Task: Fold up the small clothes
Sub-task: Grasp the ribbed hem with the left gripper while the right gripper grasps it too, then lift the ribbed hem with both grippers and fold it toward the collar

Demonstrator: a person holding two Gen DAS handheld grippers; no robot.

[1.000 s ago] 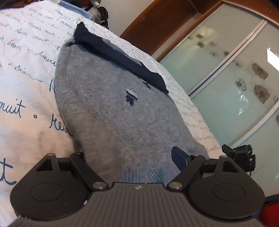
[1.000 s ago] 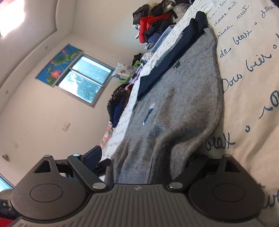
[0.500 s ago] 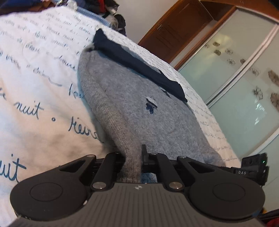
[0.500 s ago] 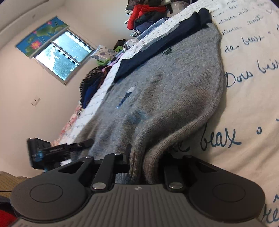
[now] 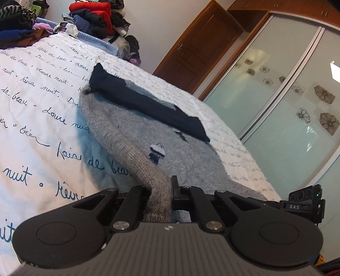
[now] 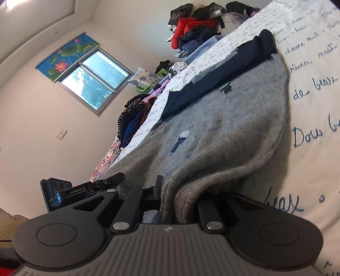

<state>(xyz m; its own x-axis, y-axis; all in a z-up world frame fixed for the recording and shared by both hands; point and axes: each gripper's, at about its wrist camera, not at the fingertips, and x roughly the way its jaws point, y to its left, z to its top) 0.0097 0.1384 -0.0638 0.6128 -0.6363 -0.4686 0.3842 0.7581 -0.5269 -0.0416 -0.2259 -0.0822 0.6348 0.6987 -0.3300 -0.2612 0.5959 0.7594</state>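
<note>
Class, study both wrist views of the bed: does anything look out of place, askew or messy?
The grey sweater lies flat, its near hem pinched in both tongs, left and right. The odd part is the loose heap of clothes at the far edge of the bedspread, jumbled rather than folded.

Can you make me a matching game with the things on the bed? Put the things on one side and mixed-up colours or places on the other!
Things:
1. sweater
2. collar
3. bedspread
4. pile of clothes

Colours or places:
A. white with blue handwriting
B. heaped at the far end of the bed
C. grey, its near edge pinched in both hand-held grippers
D. dark navy, at the sweater's far end

Pairs: 1-C, 2-D, 3-A, 4-B
</note>
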